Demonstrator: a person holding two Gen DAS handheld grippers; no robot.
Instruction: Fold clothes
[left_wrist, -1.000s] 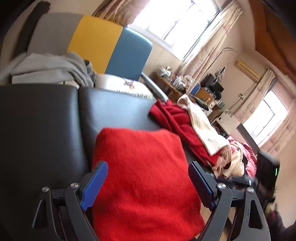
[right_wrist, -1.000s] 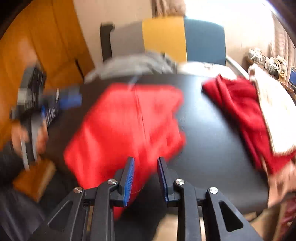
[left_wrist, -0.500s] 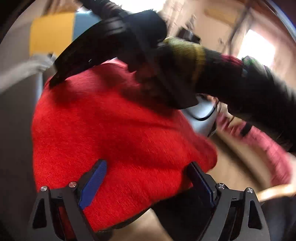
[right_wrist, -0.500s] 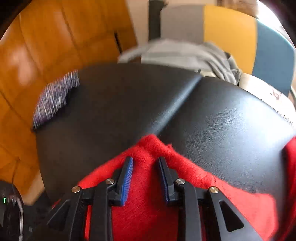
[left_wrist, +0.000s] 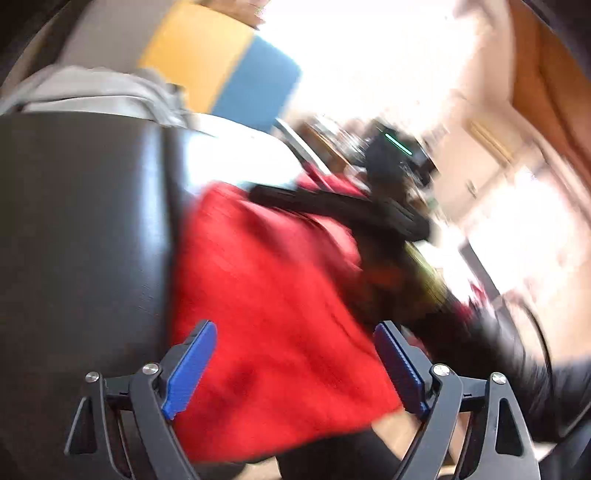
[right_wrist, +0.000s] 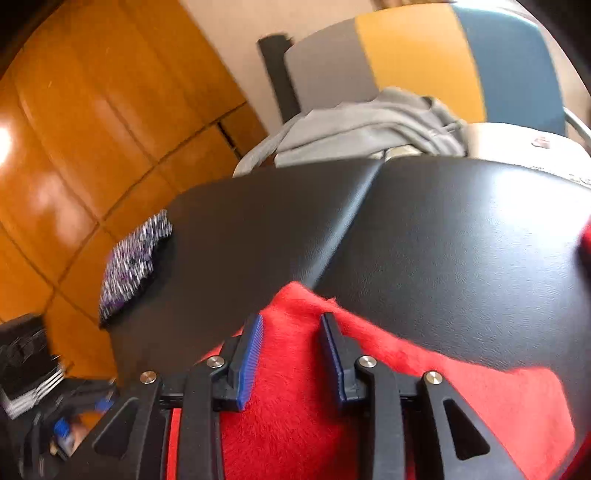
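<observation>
With the red garment lying partly off the black desk, the left tongs spread wide and the right tongs parted over its corner, a loose nip could let the fold slide off.

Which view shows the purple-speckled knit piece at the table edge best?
Right wrist: the speckled knit piece lies on the black table's left edge, slightly blurred but whole. The left wrist view does not show it.
</observation>
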